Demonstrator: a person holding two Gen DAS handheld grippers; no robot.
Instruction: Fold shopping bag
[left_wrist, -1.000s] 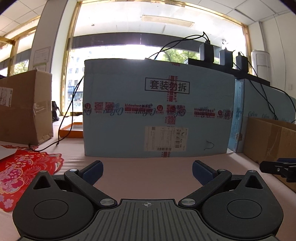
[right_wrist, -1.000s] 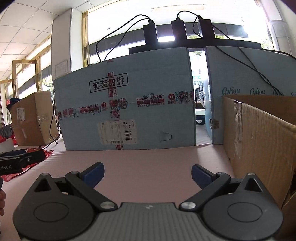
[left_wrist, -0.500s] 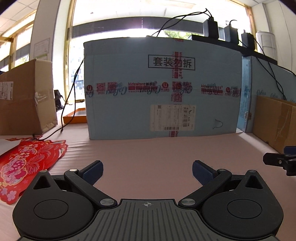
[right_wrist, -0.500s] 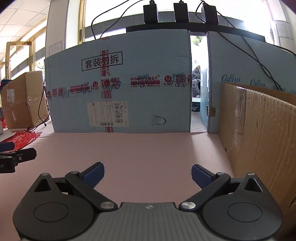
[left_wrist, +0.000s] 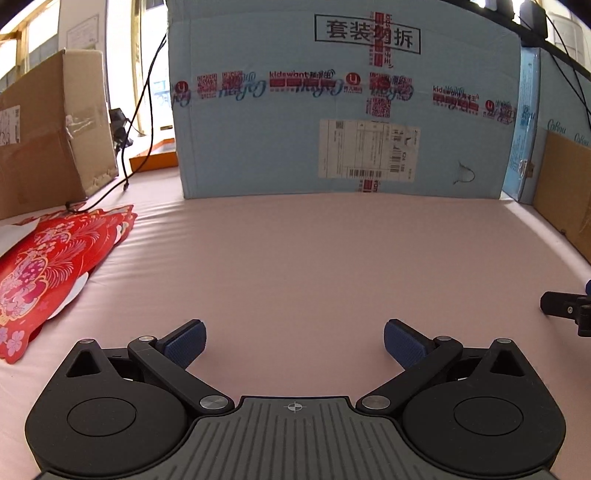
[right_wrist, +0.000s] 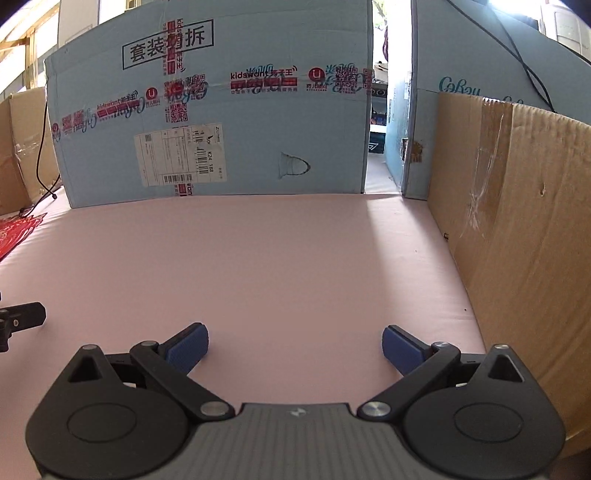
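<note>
While the pink table (left_wrist: 314, 258) lies bare in the middle, walled by a blue carton (left_wrist: 332, 110) behind and a brown cardboard box (right_wrist: 517, 221) on the right, the red flowered shopping bag (left_wrist: 48, 266) rests flat at the far left edge, untouched. Both the left gripper (left_wrist: 293, 341) and the right gripper (right_wrist: 294, 345) hover low with jaws spread wide and empty, apparently poised to reach leftward for it.
</note>
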